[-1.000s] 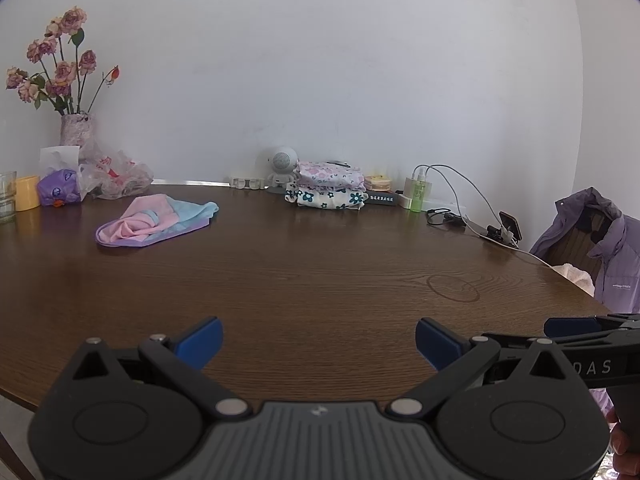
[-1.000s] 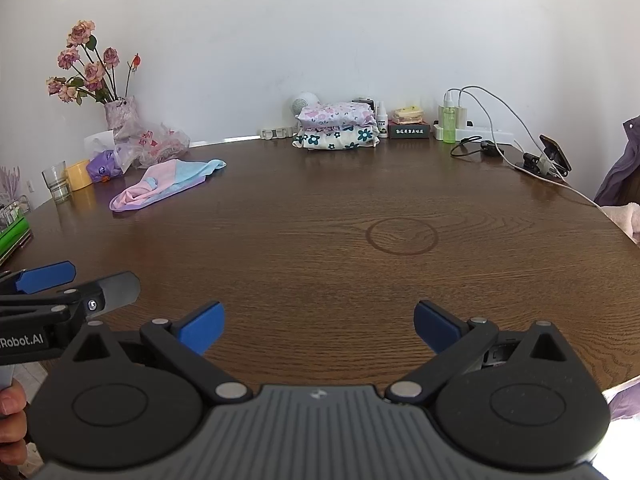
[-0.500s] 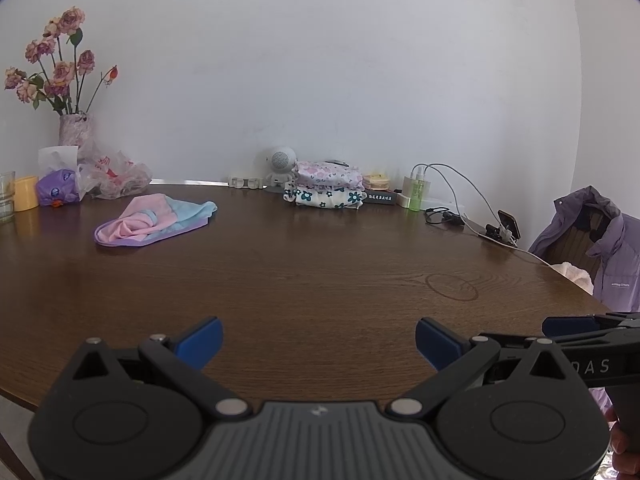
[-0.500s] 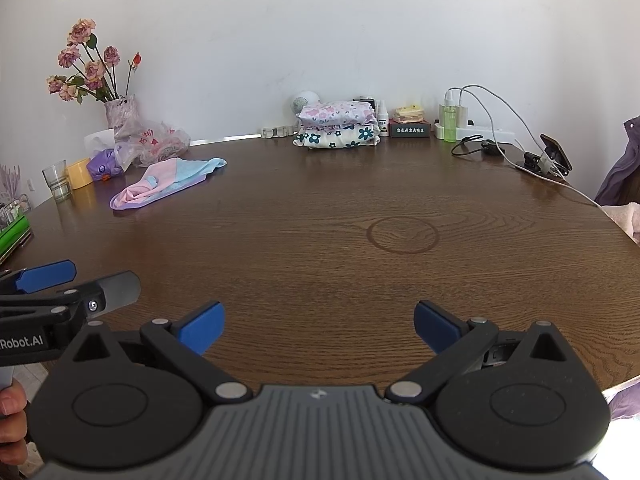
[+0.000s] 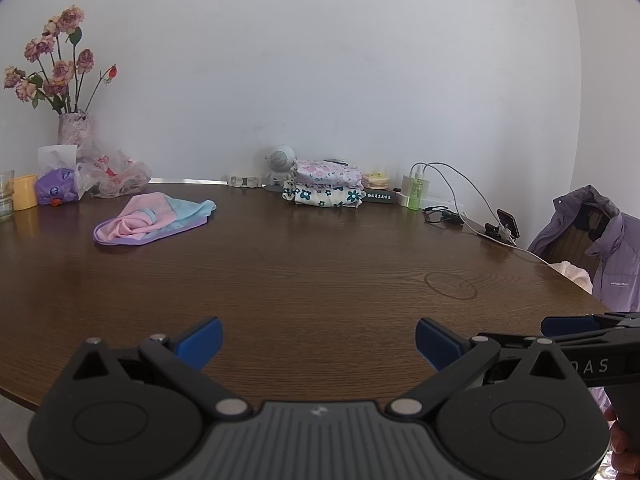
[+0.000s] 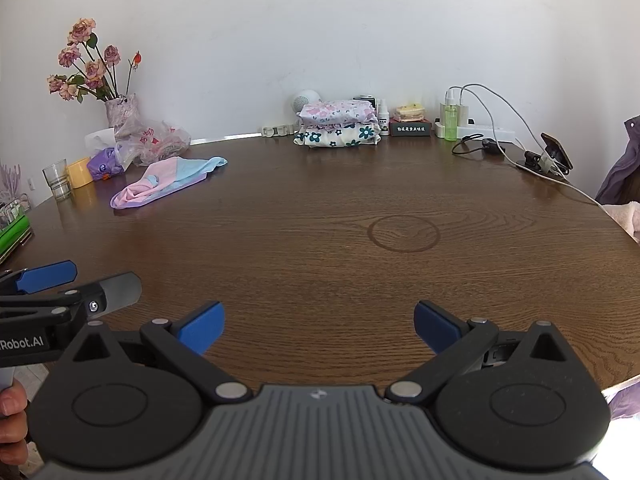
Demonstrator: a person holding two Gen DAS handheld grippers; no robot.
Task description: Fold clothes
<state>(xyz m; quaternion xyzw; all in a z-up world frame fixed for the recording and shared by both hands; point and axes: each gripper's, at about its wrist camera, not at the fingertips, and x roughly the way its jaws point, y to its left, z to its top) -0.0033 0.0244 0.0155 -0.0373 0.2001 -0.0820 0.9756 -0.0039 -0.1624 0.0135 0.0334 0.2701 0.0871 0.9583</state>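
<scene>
A crumpled pink, blue and lilac garment [image 5: 150,220] [image 6: 160,186] lies at the far left of the brown wooden table [image 5: 320,272] [image 6: 320,248]. Two folded floral garments [image 5: 326,188] [image 6: 340,124] are stacked at the back by the wall. My left gripper [image 5: 319,340] hovers open over the table's near edge, holding nothing. To its right, my right gripper [image 6: 319,326] is also open and empty. Each gripper shows at the side of the other's view: the right one [image 5: 576,326] and the left one [image 6: 56,284].
A vase of flowers [image 5: 74,128], plastic bags [image 5: 116,176], a yellow cup [image 5: 25,197] and a glass [image 6: 58,180] crowd the back left. A spray bottle [image 6: 450,122], chargers, cables and a clipped phone [image 6: 554,152] sit back right. A purple jacket [image 5: 600,240] hangs on a chair at the right.
</scene>
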